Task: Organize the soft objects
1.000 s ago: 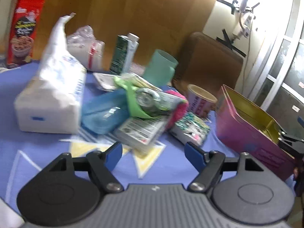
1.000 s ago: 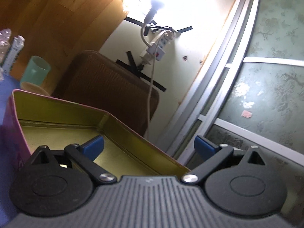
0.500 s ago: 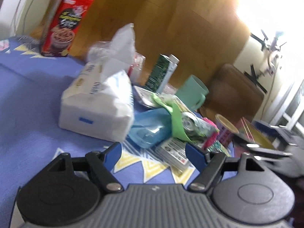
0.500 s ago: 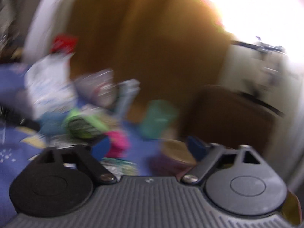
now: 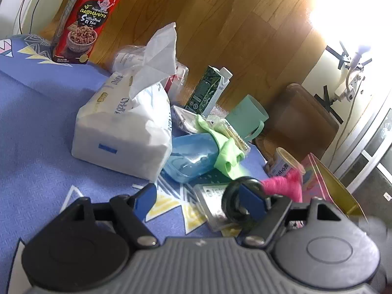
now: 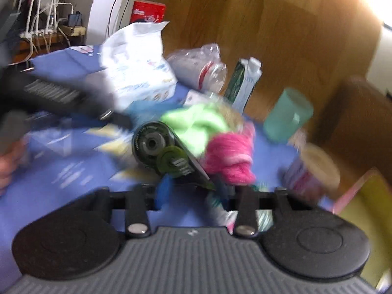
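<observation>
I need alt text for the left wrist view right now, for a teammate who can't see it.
The open left gripper points across a blue patterned tablecloth at a clutter pile: a white tissue pack, a blue plastic case, a lime-green cloth and a pink fuzzy item. A red snack box stands at the back.

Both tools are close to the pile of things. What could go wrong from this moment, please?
1. The black tape dispenser lies against the pink yarn; a grasp there may catch the hard dispenser too.
2. The green cloth drapes over the blue case; pulling it may drag the case.
3. The right wrist view is blurred, so aiming may be poor.
</observation>
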Tool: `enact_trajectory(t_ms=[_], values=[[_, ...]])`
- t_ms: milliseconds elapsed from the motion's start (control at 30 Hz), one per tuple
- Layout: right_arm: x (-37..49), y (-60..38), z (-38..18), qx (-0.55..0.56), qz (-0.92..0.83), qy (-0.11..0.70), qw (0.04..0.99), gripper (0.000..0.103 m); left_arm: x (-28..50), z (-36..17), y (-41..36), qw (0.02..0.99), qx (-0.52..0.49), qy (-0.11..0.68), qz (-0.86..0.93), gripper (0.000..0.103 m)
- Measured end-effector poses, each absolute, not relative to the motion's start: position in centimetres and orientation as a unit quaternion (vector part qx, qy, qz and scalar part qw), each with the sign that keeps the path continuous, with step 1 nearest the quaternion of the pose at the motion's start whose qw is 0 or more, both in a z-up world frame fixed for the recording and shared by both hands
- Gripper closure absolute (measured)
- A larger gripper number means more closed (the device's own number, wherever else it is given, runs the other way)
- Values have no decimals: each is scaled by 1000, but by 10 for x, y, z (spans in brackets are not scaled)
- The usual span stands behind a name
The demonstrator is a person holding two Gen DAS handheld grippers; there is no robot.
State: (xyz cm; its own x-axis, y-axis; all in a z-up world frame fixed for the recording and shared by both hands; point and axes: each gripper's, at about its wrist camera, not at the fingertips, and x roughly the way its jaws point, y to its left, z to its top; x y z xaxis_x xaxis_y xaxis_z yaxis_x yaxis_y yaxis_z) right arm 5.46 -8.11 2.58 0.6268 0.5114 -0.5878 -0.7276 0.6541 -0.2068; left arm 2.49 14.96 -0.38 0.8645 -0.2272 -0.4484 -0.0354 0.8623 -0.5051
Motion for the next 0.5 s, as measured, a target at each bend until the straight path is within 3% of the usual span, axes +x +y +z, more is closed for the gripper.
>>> enact_trajectory(t_ms=[100,200,300,367,433,500], values=[[24,-99,7,-172,365,291,868,99,25,-4,150,930,-255,259,-54,27],[7,-109,5,-160,367,275,874,93,25,-3,149,931,-250,258,-62,27],[8,-110,10,-146,368,266,879,81,23,-2,148,932,-248,259,-58,27],[6,-111,12,-145,358,257,886,63,19,-1,147,933,-249,255,-57,27],[5,-112,13,-135,350,245,894,53,14,1,147,934,-250,248,-60,28],[8,-115,15,-120,343,241,900,51,11,3,144,934,-246,249,-65,29]])
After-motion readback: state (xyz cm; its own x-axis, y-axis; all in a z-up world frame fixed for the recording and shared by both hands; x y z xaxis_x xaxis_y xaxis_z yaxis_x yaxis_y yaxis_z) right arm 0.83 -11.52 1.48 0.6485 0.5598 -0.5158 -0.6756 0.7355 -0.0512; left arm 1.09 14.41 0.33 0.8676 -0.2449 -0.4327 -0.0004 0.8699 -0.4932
